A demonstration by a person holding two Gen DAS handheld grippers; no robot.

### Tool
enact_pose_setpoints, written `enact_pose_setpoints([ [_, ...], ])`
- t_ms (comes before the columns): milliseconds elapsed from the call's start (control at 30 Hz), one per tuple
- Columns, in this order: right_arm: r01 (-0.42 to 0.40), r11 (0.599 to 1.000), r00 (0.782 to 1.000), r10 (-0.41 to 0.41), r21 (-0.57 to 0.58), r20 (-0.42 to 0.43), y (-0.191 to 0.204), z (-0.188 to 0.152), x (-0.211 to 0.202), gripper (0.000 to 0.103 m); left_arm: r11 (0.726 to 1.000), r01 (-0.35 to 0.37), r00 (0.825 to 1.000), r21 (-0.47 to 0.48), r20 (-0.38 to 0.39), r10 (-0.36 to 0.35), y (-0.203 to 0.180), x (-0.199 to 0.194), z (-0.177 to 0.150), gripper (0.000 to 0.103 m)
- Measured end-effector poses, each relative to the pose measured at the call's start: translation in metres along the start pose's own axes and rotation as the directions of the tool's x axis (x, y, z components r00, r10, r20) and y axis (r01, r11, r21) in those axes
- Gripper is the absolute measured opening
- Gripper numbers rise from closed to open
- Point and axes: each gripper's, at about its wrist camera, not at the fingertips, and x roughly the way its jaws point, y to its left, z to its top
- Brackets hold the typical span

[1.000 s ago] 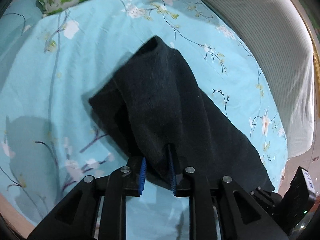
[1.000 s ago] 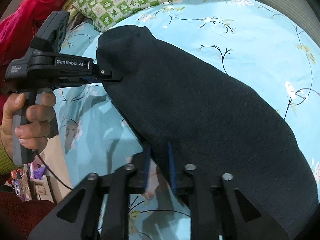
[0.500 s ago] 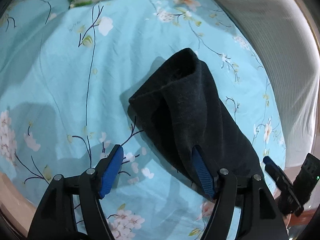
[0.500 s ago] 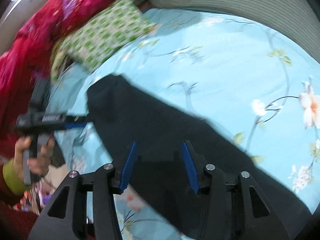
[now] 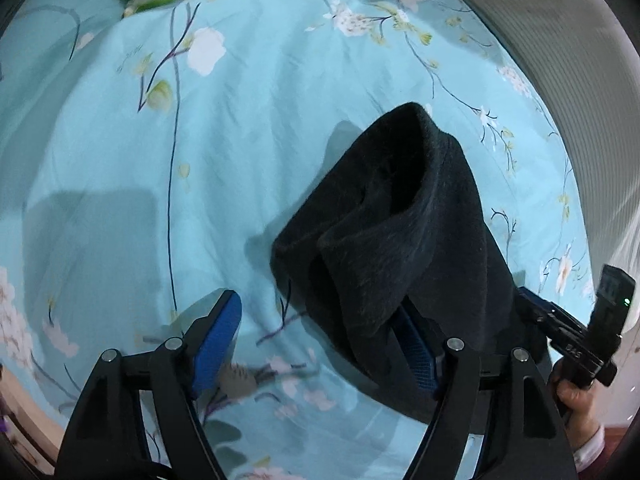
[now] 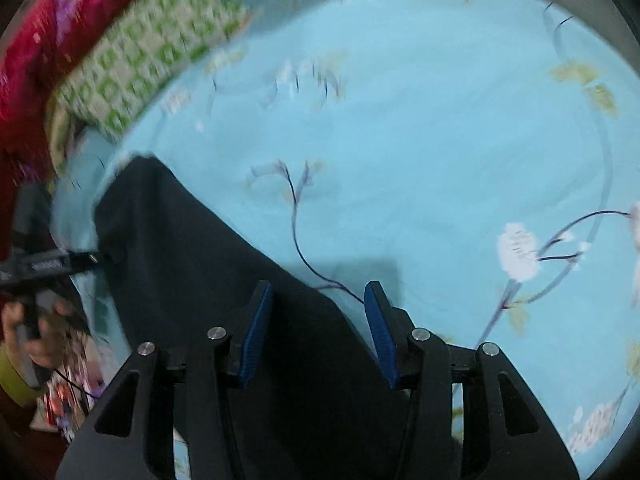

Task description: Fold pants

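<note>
The black pants (image 5: pixel 404 248) lie folded in a long thick bundle on the light blue flowered bedsheet (image 5: pixel 200 168). My left gripper (image 5: pixel 316 344) is open and empty; its right finger sits under the near edge of the bundle, its left finger (image 5: pixel 216 332) over bare sheet. In the right wrist view the pants (image 6: pixel 192 264) stretch from the lower middle to the left. My right gripper (image 6: pixel 316 332) is open and empty just above the pants' edge. The left gripper also shows in the right wrist view (image 6: pixel 52 266), at the pants' far end.
A green and white patterned pillow (image 6: pixel 140 52) lies at the head of the bed, with a red quilt (image 6: pixel 48 40) beside it. A grey ribbed cover (image 5: pixel 560 60) runs along the bed's right side. The other hand-held gripper (image 5: pixel 580 332) shows at the right.
Both grippers have opened and let go of the pants, which now rest on the bed. Both have pulled back a little, and the right wrist view has swung to the right.
</note>
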Motion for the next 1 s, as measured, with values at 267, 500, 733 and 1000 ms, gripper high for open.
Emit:
enact_pose_setpoints([
  [267, -0.018, 0.999, 0.999, 0.017, -0.033, -0.028, 0.008, -0.003, 0.005, 0.015, 0.999, 0.015, 0.998, 0.049, 0.056, -0.018, -0.015, 0.007, 0.017, 0.034],
  [500, 0.039, 0.995, 0.992, -0.028, -0.089, 0.127, 0.035, -0.010, -0.056, 0.006, 0.965, 0.243, 0.954, 0.099, 0.155, -0.256, -0.020, -0.068, 0.010, 0.016],
  [733, 0.134, 0.989, 0.953, -0.113, -0.055, 0.282, 0.048, -0.003, -0.069, 0.006, 0.950, 0.178, 0.936, 0.257, 0.255, -0.244, -0.029, -0.108, -0.005, 0.016],
  [1000, 0.190, 0.982, 0.947, -0.183, -0.004, 0.263, 0.060, 0.022, -0.014, 0.006, 0.963, 0.017, 0.965, 0.270, 0.247, -0.087, -0.003, -0.055, 0.028, 0.016],
])
